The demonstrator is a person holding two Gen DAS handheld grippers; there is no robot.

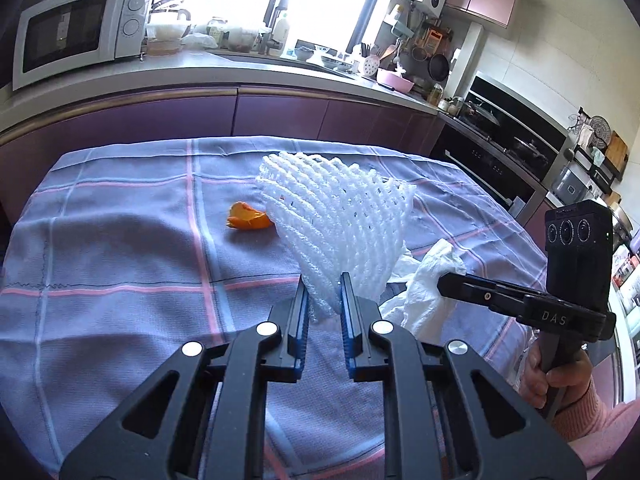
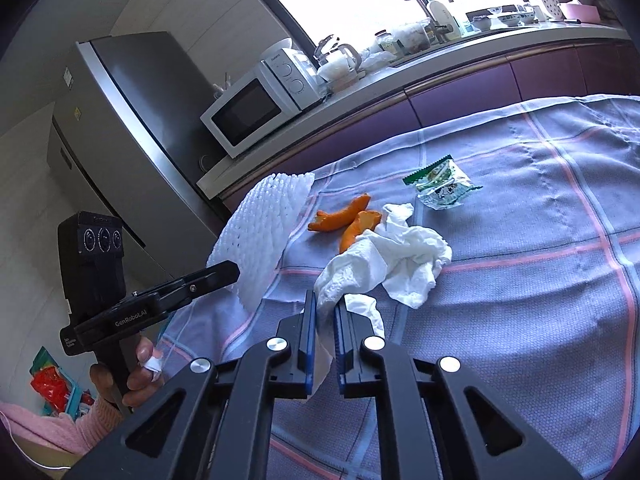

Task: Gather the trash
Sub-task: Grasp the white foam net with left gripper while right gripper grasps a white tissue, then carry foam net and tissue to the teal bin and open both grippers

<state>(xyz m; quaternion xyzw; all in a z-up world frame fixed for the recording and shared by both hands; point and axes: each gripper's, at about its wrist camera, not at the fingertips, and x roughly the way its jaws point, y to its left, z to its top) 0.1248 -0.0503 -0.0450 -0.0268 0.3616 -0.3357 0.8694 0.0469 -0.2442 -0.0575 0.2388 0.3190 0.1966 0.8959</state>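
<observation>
Step in hand: pickup of two trash items at once. Left gripper [image 1: 324, 280] clamped on lower edge of white foam net [image 1: 336, 216], net lifted, standing above tablecloth [image 1: 120, 280]. Right gripper [image 2: 325, 300] pinched on corner of crumpled tissue [image 2: 396, 260], bulk resting on cloth.

Next move, judged: carry both to bin; none in view.

Remaining: orange peels [image 2: 348, 220] touching tissue's far edge, green wrapper [image 2: 442, 184] beyond tissue. Tissue may drag peel.

Showing on the cloth: two orange peel pieces [image 2: 343, 212], one foam fruit net [image 1: 336, 220], one crumpled paper towel [image 2: 396, 264], one snack wrapper [image 2: 442, 186].
</observation>
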